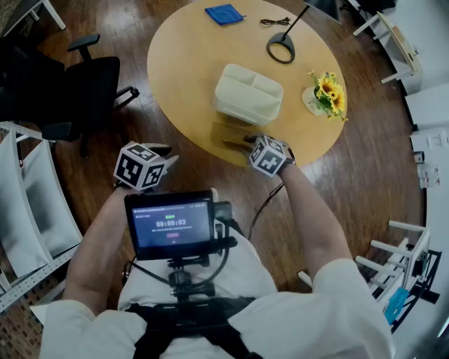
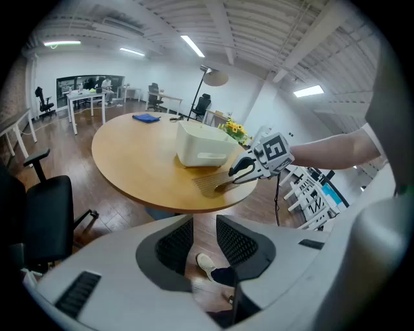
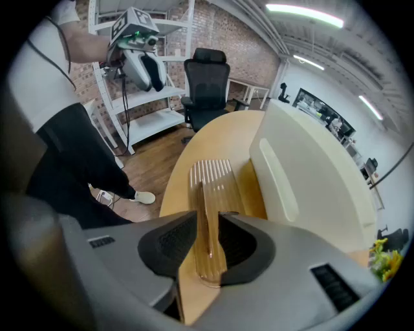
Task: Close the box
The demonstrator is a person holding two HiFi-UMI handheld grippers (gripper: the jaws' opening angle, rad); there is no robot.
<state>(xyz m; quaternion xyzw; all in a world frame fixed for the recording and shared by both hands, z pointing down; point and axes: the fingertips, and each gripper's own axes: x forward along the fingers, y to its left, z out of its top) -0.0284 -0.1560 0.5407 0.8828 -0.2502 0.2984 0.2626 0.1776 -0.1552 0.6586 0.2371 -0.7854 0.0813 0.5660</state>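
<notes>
Right gripper (image 3: pixel 207 218) is straddling, unclamped, the lid (image 3: pixel 210 178) beside the box (image 3: pixel 310 181); left gripper (image 2: pixel 204 221) is idling agape; I'm judging a pinch comes next.

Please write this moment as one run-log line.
left gripper: open, empty | right gripper: open astride ridge of lid | lid: flat on table beside box | box: uncovered

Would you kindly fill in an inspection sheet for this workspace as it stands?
Surface: round wooden table, mostly bare.
Job's things: cream box open; clear lid flat beside it.
Clutter: blue cloth, flowers, lamp.
Grippers: left gripper open, empty; right gripper open, astride the lid's ridge.
Cables: cord on the table.
Surroundings: office chair, white shelves, wooden floor.
</notes>
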